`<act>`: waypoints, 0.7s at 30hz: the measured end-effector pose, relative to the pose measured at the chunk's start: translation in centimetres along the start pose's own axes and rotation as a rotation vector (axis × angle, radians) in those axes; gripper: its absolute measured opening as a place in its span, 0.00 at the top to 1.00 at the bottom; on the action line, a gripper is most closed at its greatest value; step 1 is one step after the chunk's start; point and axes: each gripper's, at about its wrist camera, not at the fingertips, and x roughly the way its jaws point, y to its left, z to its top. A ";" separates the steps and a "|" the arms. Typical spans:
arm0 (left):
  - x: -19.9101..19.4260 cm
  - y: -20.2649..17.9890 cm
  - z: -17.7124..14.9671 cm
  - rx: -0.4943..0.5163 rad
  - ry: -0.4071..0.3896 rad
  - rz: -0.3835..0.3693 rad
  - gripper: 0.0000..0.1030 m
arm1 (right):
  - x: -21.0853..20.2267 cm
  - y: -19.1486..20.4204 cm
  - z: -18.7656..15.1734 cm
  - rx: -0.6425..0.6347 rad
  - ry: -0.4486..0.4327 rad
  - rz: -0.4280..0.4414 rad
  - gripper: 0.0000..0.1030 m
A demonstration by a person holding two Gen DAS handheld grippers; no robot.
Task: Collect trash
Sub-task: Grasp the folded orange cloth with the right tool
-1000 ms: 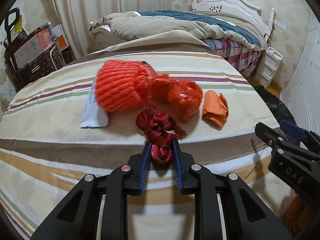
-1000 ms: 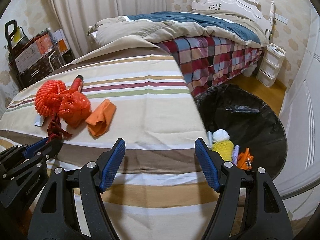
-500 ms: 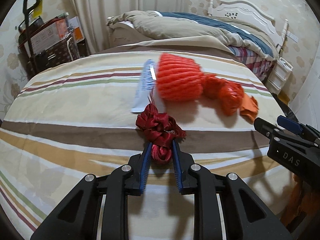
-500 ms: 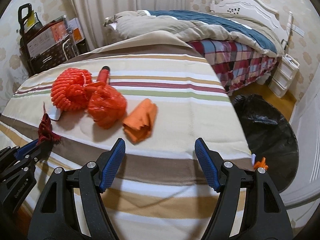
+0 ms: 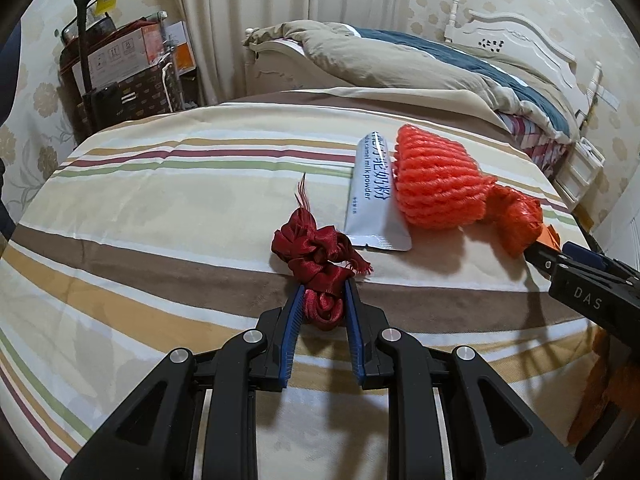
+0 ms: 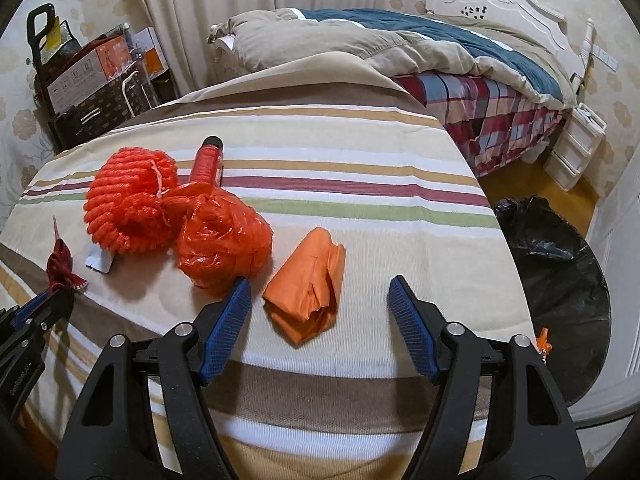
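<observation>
My left claw (image 5: 322, 307) pinches the red ribbon (image 5: 316, 254) by one end; its loose loops could snag. My right claw (image 6: 320, 318) gapes around the orange wrapper (image 6: 306, 286) on the surface (image 6: 360, 184), possibly nudging the red bag (image 6: 222, 240).

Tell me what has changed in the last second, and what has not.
The right tool swung left, away from the trash bag, and now faces the folded orange cloth, jaws open. The left tool stayed shut on the red ribbon. Nothing was picked up or let go.
</observation>
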 end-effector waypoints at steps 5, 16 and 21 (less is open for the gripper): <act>0.0 0.1 0.0 -0.001 -0.002 -0.007 0.78 | -0.4 0.0 -0.4 -0.003 -0.008 0.001 0.65; -0.9 0.3 -0.5 -0.005 -0.023 -0.044 0.78 | -1.9 -0.3 -1.9 0.003 -0.017 0.028 0.68; -1.4 0.4 -0.8 -0.011 -0.028 -0.063 0.78 | -2.9 -0.5 -2.8 0.000 -0.031 0.028 0.68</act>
